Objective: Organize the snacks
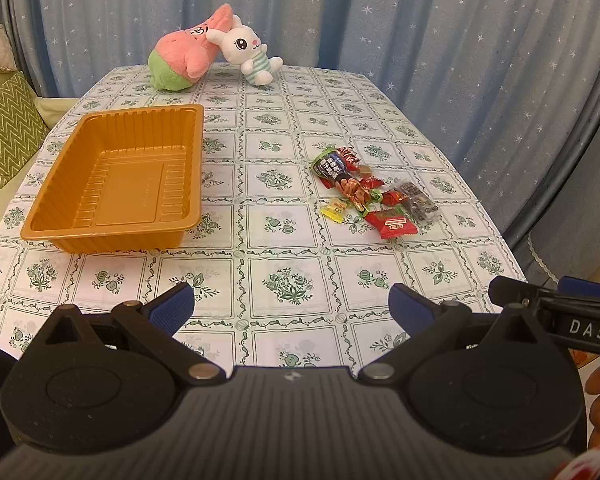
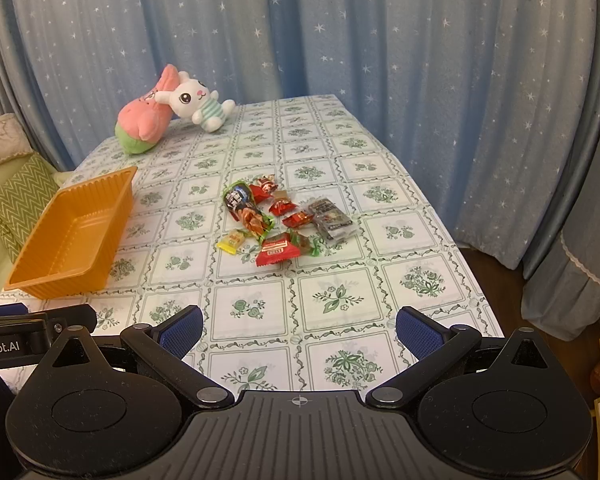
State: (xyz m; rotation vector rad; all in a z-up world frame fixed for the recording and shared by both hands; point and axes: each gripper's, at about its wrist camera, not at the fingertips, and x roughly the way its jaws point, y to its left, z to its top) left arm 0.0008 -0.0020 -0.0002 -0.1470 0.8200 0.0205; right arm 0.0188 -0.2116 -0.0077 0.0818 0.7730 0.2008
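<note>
Snacks [image 1: 374,194] lie in a loose heap on the right half of the table [image 1: 284,240], well apart from the orange plastic tray [image 1: 120,176] that sits on the left half. The tray holds nothing, and its ribbed walls and flat floor show all the way across. In the heap, a long dark-and-green packet [image 2: 246,210] lies at the left, with a small yellow candy [image 2: 231,241] just beside its near end. A flat red packet [image 2: 278,252] is the nearest piece, several small red wrapped sweets [image 2: 282,206] sit in the middle, and a clear packet with dark contents [image 2: 332,220] lies at the right edge. The pieces touch or overlap one another.

At the far left end of the table, a pink and green plush [image 1: 184,58] rests with a white rabbit plush [image 1: 246,54] leaning against it. A floral checked tablecloth covers the table, and a blue star-print curtain [image 1: 420,20] hangs behind it. A green zigzag cushion [image 1: 8,128] lies off the table's left side.

Both tools hover over the near edge of the table, side by side. The left gripper [image 1: 290,304] has its blue-padded fingers spread wide with nothing between them. The right gripper [image 2: 298,328] is likewise spread wide and holds nothing, pointing toward the heap.
</note>
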